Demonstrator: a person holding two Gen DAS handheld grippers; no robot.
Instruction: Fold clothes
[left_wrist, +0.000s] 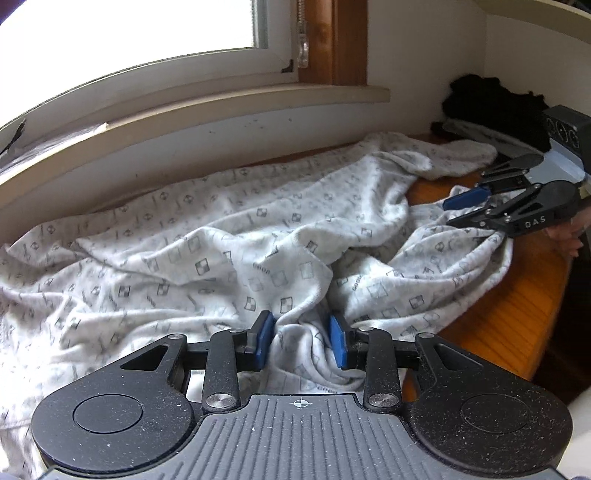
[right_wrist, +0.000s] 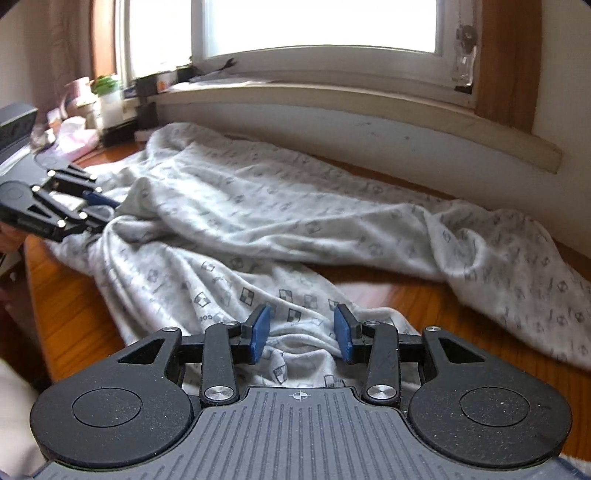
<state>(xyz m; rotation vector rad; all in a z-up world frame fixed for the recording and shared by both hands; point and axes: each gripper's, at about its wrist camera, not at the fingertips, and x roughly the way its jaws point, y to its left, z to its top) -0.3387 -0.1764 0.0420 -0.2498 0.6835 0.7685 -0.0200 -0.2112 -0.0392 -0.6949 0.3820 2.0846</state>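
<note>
A pale grey garment (left_wrist: 221, 240) with a small printed pattern lies crumpled along the wooden table (left_wrist: 509, 325) under the window. My left gripper (left_wrist: 301, 339) is open low over its near edge, and a raised fold of the cloth stands between the blue pads. At the right of this view my right gripper (left_wrist: 461, 210) hovers open at the garment's other end. In the right wrist view the garment (right_wrist: 258, 221) stretches away to the left. My right gripper (right_wrist: 302, 334) is open there with cloth lying under the gap. My left gripper (right_wrist: 98, 212) shows at the far left edge of the cloth.
A window sill (left_wrist: 221, 107) and wall run close behind the table. A dark pile of clothing (left_wrist: 491, 103) sits in the far right corner. Bottles, boxes and a plant (right_wrist: 103, 107) crowd the table's left end. Bare wood (right_wrist: 66, 314) shows along the front edge.
</note>
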